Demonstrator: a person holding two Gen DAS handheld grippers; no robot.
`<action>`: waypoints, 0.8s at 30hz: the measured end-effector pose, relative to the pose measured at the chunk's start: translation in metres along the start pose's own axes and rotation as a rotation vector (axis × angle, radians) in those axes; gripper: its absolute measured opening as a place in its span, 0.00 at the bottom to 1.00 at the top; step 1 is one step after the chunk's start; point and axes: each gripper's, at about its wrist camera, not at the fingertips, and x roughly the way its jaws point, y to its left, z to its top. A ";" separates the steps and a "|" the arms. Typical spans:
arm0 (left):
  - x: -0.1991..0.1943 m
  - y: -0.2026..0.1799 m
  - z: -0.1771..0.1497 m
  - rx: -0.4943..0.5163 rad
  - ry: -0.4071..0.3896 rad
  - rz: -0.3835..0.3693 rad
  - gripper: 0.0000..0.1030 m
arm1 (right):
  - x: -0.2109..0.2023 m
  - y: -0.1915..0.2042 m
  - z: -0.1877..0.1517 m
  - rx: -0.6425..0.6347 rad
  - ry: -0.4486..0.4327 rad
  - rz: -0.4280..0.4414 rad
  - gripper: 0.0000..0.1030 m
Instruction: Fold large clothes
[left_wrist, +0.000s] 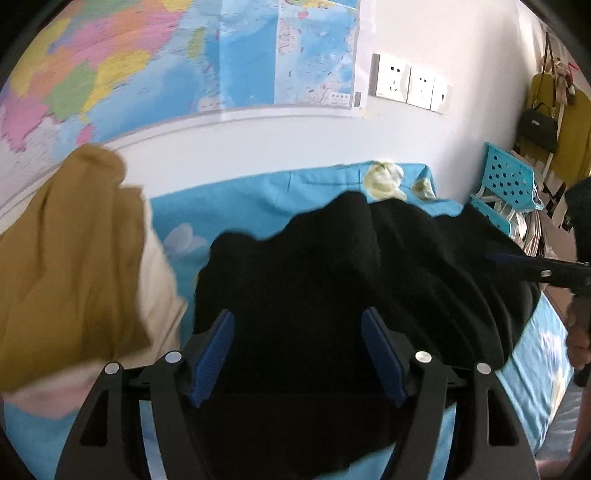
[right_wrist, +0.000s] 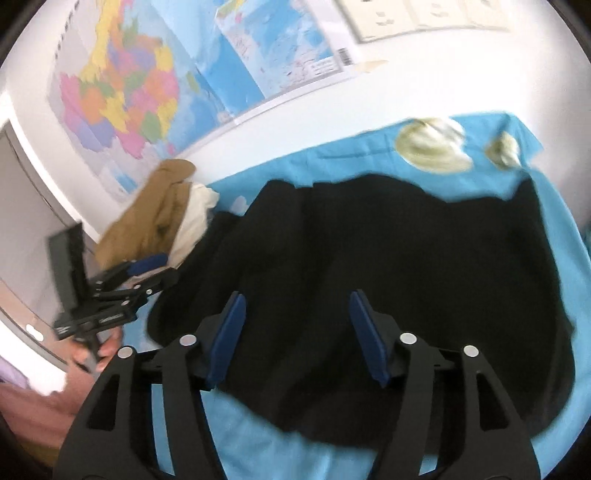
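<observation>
A large black garment (left_wrist: 332, 266) lies rumpled on a blue cloud-print sheet (left_wrist: 177, 221); it also fills the middle of the right wrist view (right_wrist: 388, 266). My left gripper (left_wrist: 297, 347) is open, its blue pads wide apart just above the garment's near part, holding nothing. My right gripper (right_wrist: 295, 332) is open and empty above the garment's near edge. The right gripper also shows at the right edge of the left wrist view (left_wrist: 546, 267). The left gripper shows at the left of the right wrist view (right_wrist: 140, 273), by the garment's left edge.
A mustard-brown garment (left_wrist: 66, 251) over a cream one (left_wrist: 162, 295) is piled at the left. Pale yellow-green cloths (left_wrist: 384, 179) lie at the sheet's far edge by the wall. A map (left_wrist: 184, 55) hangs behind. A blue perforated basket (left_wrist: 506, 181) stands at right.
</observation>
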 end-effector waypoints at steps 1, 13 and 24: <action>-0.006 0.000 -0.008 -0.003 0.004 0.009 0.68 | -0.009 -0.006 -0.012 0.025 0.005 0.013 0.63; -0.033 0.004 -0.070 -0.096 0.071 -0.111 0.73 | -0.035 -0.054 -0.099 0.361 0.029 0.020 0.79; -0.022 -0.004 -0.099 -0.239 0.192 -0.398 0.73 | -0.021 -0.061 -0.081 0.446 -0.064 0.015 0.83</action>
